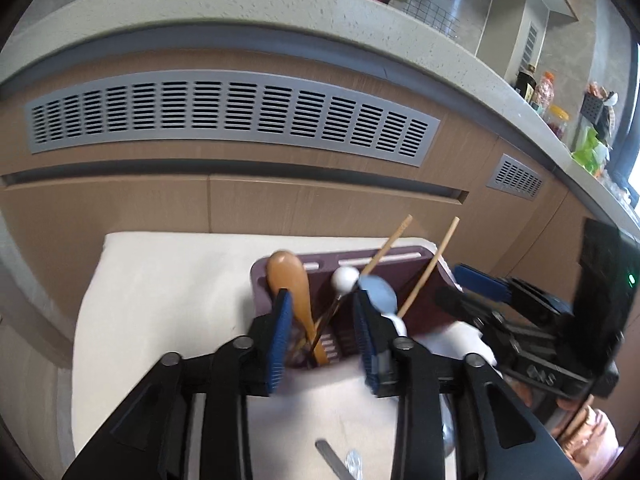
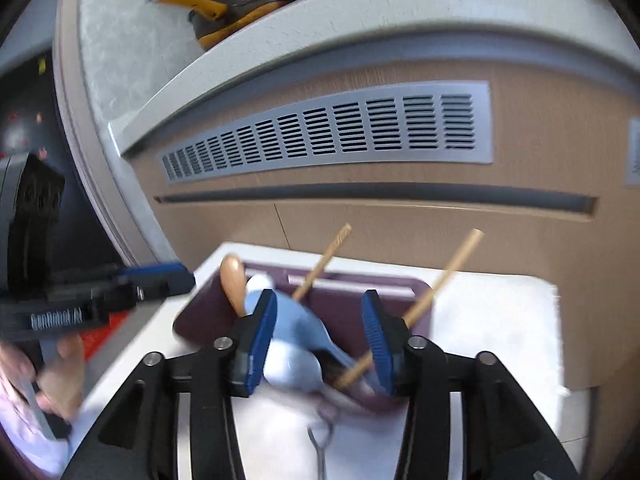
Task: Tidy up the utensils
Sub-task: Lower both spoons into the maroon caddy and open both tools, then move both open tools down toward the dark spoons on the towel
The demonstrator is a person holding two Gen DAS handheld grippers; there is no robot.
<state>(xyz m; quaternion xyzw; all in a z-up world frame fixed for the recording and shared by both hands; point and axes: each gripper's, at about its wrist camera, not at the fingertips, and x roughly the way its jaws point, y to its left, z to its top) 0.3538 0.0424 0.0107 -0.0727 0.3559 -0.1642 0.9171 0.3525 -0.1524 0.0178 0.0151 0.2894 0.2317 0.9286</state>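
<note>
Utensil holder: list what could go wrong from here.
1. Both grippers crowd the purple utensil holder; the left gripper and right gripper could bump each other or tip it.
2. The two wooden chopsticks lean out over the rim; a knock from the right gripper's fingers may flick them out.
3. The blue spoon lies between the right gripper's open jaws and may get dragged along.

The purple utensil holder (image 1: 424,300) is crowded: a wooden spoon (image 1: 290,284), a pale blue spoon (image 1: 378,294) and two chopsticks (image 1: 430,268) lean across its mouth, leaving narrow gaps. Both grippers (image 1: 322,336) (image 2: 320,340) hang just over it, jaws parted. The white cloth (image 1: 160,300) to the left looks bare, though blur hides detail. Cabinet fronts (image 1: 280,200) close off the back.
</note>
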